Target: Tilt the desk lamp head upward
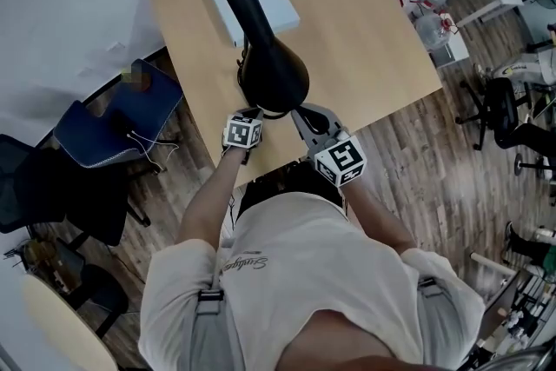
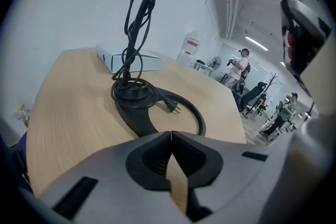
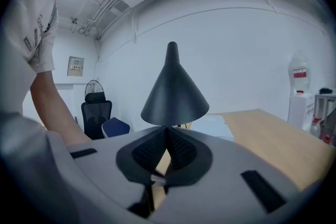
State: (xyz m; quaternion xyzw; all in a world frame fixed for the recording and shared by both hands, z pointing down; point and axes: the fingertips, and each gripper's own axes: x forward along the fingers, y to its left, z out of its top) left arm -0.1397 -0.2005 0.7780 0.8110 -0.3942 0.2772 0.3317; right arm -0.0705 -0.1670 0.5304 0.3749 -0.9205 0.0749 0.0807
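1. The black, cone-shaped lamp head (image 1: 274,76) stands over the near part of the wooden table (image 1: 365,39). Its wide mouth faces down. In the right gripper view it fills the middle, with its narrow end at 12 o'clock.
2. The lamp base (image 2: 131,94) rests on the tabletop. A black cord (image 2: 137,13) is bundled in loops up the stem, and its plug (image 2: 173,107) lies loose on the wood at 4 o'clock from the base.
3. The right gripper (image 3: 167,127) has its jaws pressed together with nothing between them. The tips sit right at the lamp head's lower rim, but I cannot tell whether they touch it. In the head view it is at 5 o'clock from the lamp head.
4. The left gripper (image 2: 170,135) also has its jaws clenched together and empty. It points toward the lamp base, well apart from it, and is at 7 o'clock from the lamp head in the head view.
5. A white box (image 1: 254,0) lies flat on the table at 12 o'clock from the lamp head.
6. A blue chair (image 1: 130,113) stands on the floor at 9 o'clock, just off the table's left edge.
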